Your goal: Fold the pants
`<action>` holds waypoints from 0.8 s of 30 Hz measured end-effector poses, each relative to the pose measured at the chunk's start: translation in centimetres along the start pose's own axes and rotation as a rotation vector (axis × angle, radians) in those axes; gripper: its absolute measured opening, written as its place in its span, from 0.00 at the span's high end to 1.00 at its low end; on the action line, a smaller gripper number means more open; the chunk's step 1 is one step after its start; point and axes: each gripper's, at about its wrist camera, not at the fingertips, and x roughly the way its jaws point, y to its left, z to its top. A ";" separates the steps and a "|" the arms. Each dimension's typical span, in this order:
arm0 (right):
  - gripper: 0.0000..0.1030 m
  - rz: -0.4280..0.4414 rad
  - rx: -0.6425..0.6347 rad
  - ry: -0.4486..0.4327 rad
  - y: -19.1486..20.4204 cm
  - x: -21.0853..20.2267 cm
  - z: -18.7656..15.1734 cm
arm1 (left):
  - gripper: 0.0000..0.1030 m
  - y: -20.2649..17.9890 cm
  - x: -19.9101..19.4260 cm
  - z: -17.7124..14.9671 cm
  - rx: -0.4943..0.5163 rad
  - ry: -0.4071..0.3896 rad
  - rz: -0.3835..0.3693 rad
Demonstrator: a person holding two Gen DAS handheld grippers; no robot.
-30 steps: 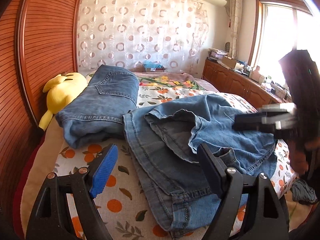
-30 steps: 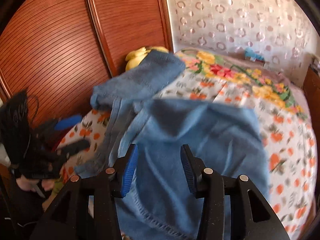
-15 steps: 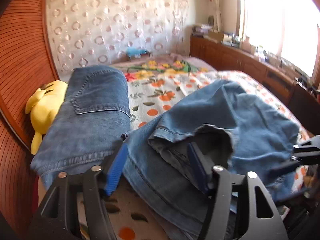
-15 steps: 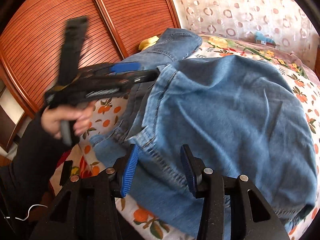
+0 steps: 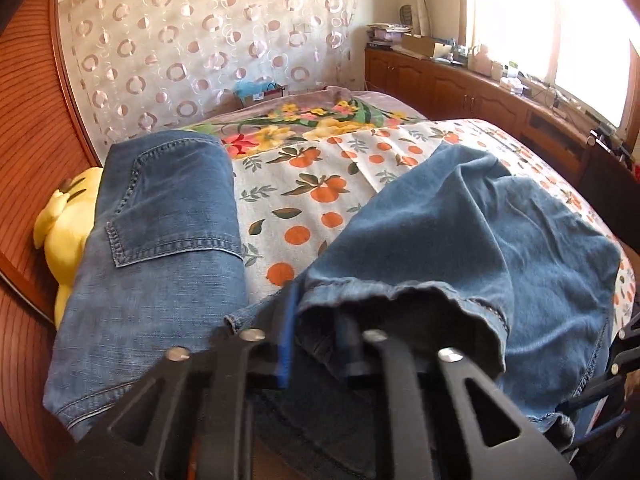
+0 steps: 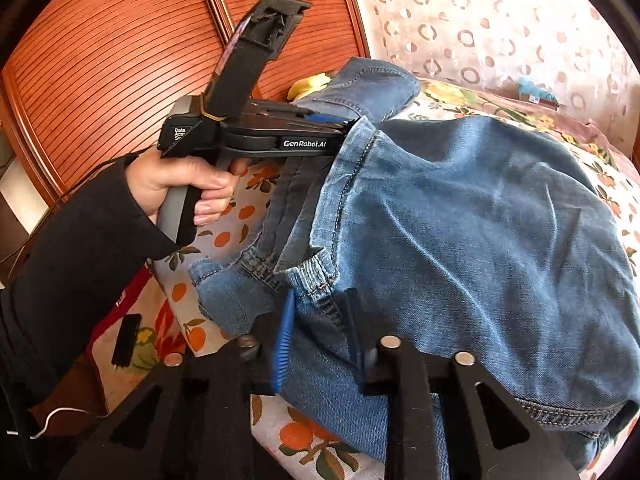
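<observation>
Loose blue jeans lie bunched on the bed. At the bottom of the left wrist view, my left gripper is closing its jaws, with a hemmed edge of the jeans pinched between the pads. My right gripper is closing too, its pads pressing a stitched edge of the same jeans. The right wrist view also shows the left gripper level at the far edge of the denim, held by a hand in a black sleeve.
A second pair of jeans, folded, lies at the left against a yellow plush toy. The bed sheet has an orange-fruit print. A wooden wardrobe stands to the left, low cabinets under the window. A black flat object lies near the bed's edge.
Both grippers have come in to the loose jeans and narrowed from open onto its edges. The left one swung right, off the bare sheet and onto the denim rim.
</observation>
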 end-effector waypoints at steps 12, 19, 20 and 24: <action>0.89 0.113 0.008 -0.092 1.1 -2.4 0.3 | 0.96 1.9 -6.5 1.7 -0.098 -0.155 0.029; 0.89 0.173 -0.014 -0.096 2.4 -1.4 0.7 | 0.96 3.7 -7.4 0.3 -0.131 -0.162 0.062; 0.89 0.181 -0.017 -0.086 2.5 -1.0 0.6 | 0.96 3.9 -7.4 0.0 -0.136 -0.160 0.063; 0.89 0.182 -0.032 -0.043 3.1 0.9 0.5 | 0.94 4.2 -6.3 -1.6 -0.137 -0.115 0.091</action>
